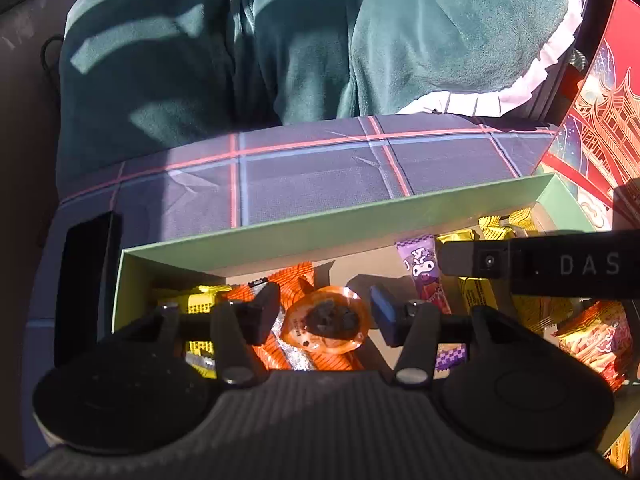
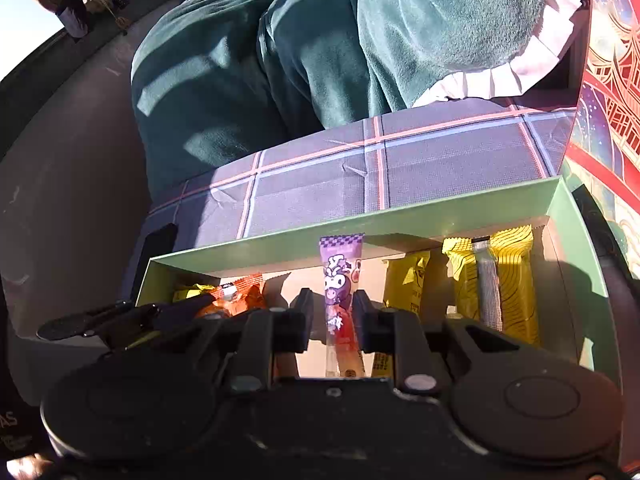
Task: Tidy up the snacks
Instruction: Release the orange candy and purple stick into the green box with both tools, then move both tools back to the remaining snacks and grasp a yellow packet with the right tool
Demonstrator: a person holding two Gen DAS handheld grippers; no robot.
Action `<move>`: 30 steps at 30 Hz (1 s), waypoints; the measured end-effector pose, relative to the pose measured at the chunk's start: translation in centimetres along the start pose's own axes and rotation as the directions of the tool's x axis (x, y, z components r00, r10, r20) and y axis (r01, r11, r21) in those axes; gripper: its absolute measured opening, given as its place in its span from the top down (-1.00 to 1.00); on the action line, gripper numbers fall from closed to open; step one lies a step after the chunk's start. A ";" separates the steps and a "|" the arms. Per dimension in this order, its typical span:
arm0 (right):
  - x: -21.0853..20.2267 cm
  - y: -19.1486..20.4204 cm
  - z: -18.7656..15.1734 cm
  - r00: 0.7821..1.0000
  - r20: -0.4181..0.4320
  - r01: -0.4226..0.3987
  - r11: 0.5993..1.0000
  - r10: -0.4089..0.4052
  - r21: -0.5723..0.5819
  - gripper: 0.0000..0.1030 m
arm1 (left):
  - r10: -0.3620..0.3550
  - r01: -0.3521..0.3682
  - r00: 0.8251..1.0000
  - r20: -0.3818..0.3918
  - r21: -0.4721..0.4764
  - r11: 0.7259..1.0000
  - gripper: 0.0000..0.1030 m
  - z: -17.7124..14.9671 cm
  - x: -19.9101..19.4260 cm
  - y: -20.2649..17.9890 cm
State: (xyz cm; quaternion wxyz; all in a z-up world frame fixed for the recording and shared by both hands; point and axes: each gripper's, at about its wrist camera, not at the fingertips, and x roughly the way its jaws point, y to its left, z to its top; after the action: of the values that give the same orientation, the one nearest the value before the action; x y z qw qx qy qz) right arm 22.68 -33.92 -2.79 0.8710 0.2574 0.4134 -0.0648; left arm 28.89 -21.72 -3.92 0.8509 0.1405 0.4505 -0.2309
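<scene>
An open green box (image 1: 320,222) lies on a plaid cloth and holds wrapped snacks. Over its left part my left gripper (image 1: 324,314) stands open; an orange jelly cup (image 1: 326,322) lies between the fingers on orange packets (image 1: 296,280), with the pads not pressing it. In the right wrist view my right gripper (image 2: 332,312) is open over the middle of the box (image 2: 360,216). A purple cartoon-print stick (image 2: 338,280) lies between its fingers with a gap at the left pad. The same stick (image 1: 420,264) shows in the left wrist view under the right gripper's finger (image 1: 460,260).
Yellow packets (image 2: 504,276) fill the box's right end, and more yellow and orange ones (image 1: 200,300) sit at the left. A red decorated lid (image 1: 600,128) stands at the right. A dark flat object (image 1: 88,280) lies left of the box. Green plush fabric (image 1: 280,40) lies behind.
</scene>
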 end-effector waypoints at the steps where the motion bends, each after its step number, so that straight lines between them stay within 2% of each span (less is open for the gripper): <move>1: -0.3 -0.1 0.0 1.000 0.010 -0.007 1.000 0.007 0.008 -0.18 | 0.009 -0.009 1.000 0.008 -0.004 1.000 -0.52 -0.1 -0.2 0.0; 2: -0.6 -0.1 0.1 1.000 0.025 -0.008 1.000 0.007 0.014 -0.40 | 0.028 -0.027 0.999 0.025 -0.007 1.000 -0.75 -0.2 -0.6 0.0; 3: -0.8 -0.1 0.0 0.999 0.035 -0.005 1.000 0.005 0.014 -0.73 | 0.048 -0.047 0.998 0.036 -0.006 0.999 -0.86 -0.3 -1.0 -0.2; 4: -1.5 -0.1 0.0 0.999 0.051 -0.003 1.000 0.003 0.011 -0.90 | 0.062 -0.062 0.997 0.041 -0.002 0.998 -0.90 -0.4 -1.3 -0.3; 6: -2.3 -0.1 -0.1 0.998 0.061 0.003 1.000 -0.003 0.007 -0.95 | 0.064 -0.064 0.997 0.039 0.001 0.998 -0.99 -0.5 -2.1 -0.5; 18: -8.0 1.0 -3.1 0.996 0.077 0.045 0.997 -0.040 -0.066 -0.99 | 0.017 -0.016 0.998 0.053 -0.013 1.000 -0.99 -3.7 -8.2 -2.7; 24: -11.8 -0.9 -6.2 0.995 0.080 0.071 0.996 -0.066 -0.050 -0.99 | -0.037 0.037 0.998 0.054 0.006 0.999 -0.99 -6.9 -11.2 -4.9; 30: -14.6 -4.4 -10.0 0.993 0.066 0.099 0.995 -0.100 0.012 -0.99 | -0.098 0.098 0.995 0.021 -0.011 0.995 -0.99 -10.2 -12.2 -6.5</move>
State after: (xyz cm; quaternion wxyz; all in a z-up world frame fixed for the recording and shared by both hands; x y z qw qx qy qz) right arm 4.91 -34.15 1.19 0.8789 0.2379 0.3961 -0.1185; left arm 12.38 -19.40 0.36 0.8439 0.1105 0.4495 -0.2711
